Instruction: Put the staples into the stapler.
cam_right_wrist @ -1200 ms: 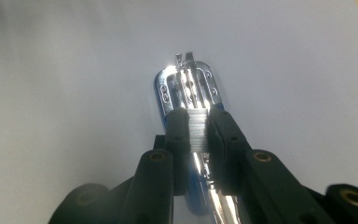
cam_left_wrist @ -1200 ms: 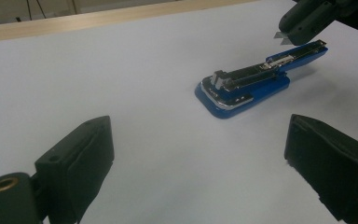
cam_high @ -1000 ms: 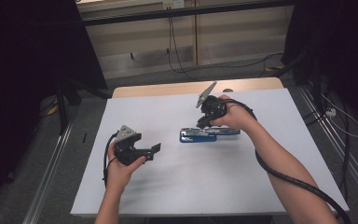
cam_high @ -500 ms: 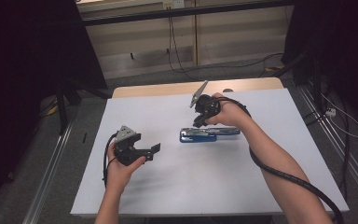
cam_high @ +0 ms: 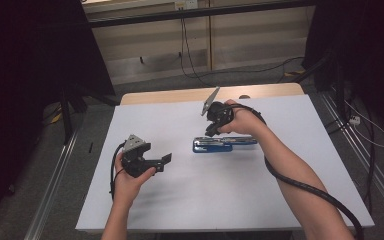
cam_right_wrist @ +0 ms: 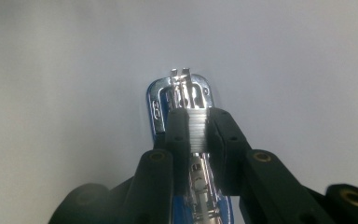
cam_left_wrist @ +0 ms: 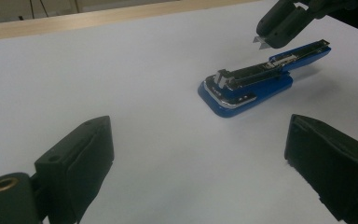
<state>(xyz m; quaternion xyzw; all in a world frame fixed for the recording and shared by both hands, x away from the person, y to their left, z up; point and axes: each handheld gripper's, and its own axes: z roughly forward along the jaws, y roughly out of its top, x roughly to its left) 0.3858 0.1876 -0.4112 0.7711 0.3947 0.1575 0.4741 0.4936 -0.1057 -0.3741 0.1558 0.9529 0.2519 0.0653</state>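
Observation:
A blue stapler (cam_high: pixel 225 144) lies opened flat on the white table (cam_high: pixel 190 210), its chrome staple channel facing up. My right gripper (cam_high: pixel 211 131) hangs just above the stapler's left end, shut on a short strip of staples (cam_right_wrist: pixel 196 128). Below the jaws in the right gripper view sits the stapler's chrome front end (cam_right_wrist: pixel 186 91). The left gripper view has the stapler (cam_left_wrist: pixel 247 86) ahead, with the right gripper (cam_left_wrist: pixel 279 30) and the staple strip (cam_left_wrist: pixel 262 43) over it. My left gripper (cam_high: pixel 162 160) rests low at the left, open and holding nothing (cam_left_wrist: pixel 200 140).
A wooden strip (cam_high: pixel 180 95) runs along the table's far edge. The right gripper's thick black cable (cam_high: pixel 305 185) trails over the table's right front. Metal rails (cam_high: pixel 55 190) flank the table on the floor, with loose cables (cam_high: pixel 365 130) to the right.
My right gripper has shifted slightly left above the stapler, still holding the staple strip. The left gripper has stayed where it was.

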